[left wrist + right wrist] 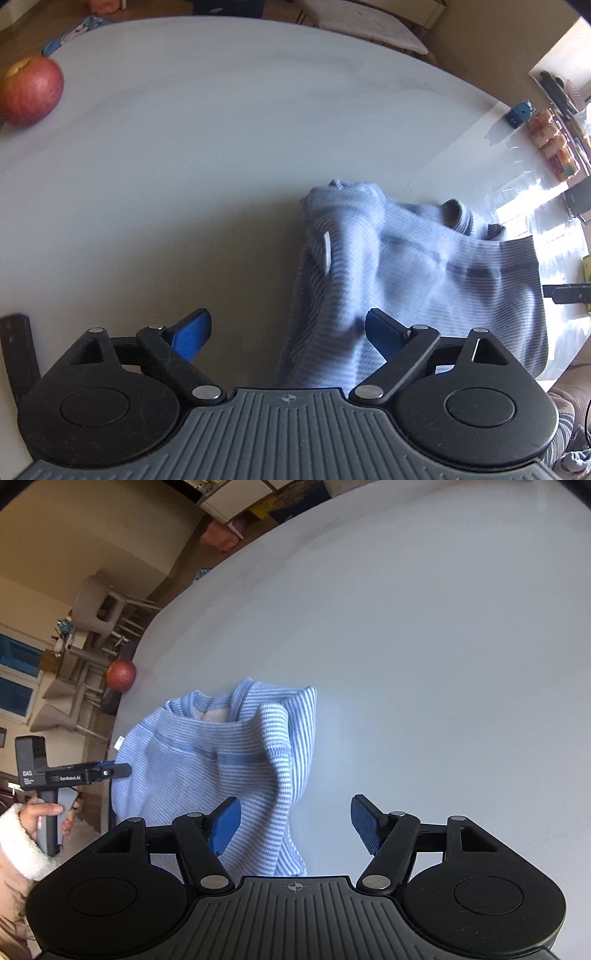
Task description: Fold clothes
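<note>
A light blue striped sweater (413, 266) lies crumpled on the pale table (221, 147), collar toward the far side. My left gripper (288, 332) is open; its right pad hovers over the sweater's near left part and its left pad over bare table. In the right wrist view the same sweater (221, 760) is bunched, with one fold standing up. My right gripper (295, 823) is open above the sweater's near edge, nothing between its fingers. The left gripper (110, 770), held by a hand with a fleecy cuff, reaches the sweater's left edge.
A red apple (31, 90) sits at the table's far left edge, also the apple (121, 675) in the right wrist view. A blue item (519, 114) and snack packs (550, 142) line the sunlit right side. Chairs (96, 605) stand beyond the table (443, 664).
</note>
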The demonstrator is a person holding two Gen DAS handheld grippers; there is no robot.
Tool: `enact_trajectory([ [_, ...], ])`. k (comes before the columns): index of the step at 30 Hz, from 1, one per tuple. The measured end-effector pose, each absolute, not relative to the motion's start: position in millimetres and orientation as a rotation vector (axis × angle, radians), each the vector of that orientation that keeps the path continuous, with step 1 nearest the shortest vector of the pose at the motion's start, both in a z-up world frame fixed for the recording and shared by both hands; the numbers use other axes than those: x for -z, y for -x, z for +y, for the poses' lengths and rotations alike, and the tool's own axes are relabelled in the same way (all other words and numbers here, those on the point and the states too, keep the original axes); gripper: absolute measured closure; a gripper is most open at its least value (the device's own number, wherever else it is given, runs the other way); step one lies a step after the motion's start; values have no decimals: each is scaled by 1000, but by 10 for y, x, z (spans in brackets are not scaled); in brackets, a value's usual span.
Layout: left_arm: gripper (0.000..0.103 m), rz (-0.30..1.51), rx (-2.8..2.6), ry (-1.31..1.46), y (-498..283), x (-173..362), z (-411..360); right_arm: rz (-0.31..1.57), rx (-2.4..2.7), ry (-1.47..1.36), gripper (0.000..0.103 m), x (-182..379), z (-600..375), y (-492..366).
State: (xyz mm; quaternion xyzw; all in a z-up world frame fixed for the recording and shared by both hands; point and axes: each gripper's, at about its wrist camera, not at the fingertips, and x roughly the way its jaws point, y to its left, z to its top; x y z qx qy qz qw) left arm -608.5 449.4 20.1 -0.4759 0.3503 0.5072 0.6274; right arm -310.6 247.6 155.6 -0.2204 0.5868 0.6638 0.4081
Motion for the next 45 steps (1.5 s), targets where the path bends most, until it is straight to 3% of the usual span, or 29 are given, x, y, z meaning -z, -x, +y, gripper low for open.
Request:
enact_trajectory([
  [12,13,697,-1092,1164,6143,61,4455,1620,-1656,516,36,-1268,2436,3269],
  [15,2,725,-1085,1079,6020,73,4446,1611,-1670,509,37,-1266,2485,3329],
  [17,0,745,-1086,1018,5940,84,4433,1606,-1672,500,38,-1263,2506,3356],
  [24,0,756,-991,876,5579,83,4416,1628,-1676,438,65,-1154,2542,3408],
  [32,0,776,-1039,785,5419,152,4433,1629,-1698,416,71,-1104,2515,3382],
  [34,9,758,-1047,804,5447,133,4441,1597,-1715,438,76,-1112,2504,3394],
  [36,40,736,-1046,854,5458,122,4462,1596,-1720,430,79,-1097,2494,3392],
  [37,61,724,-1044,881,5462,118,4474,1608,-1717,417,79,-1080,2492,3379],
  [45,74,668,-1044,986,5435,20,4477,1623,-1710,353,84,-1096,2441,3333],
])
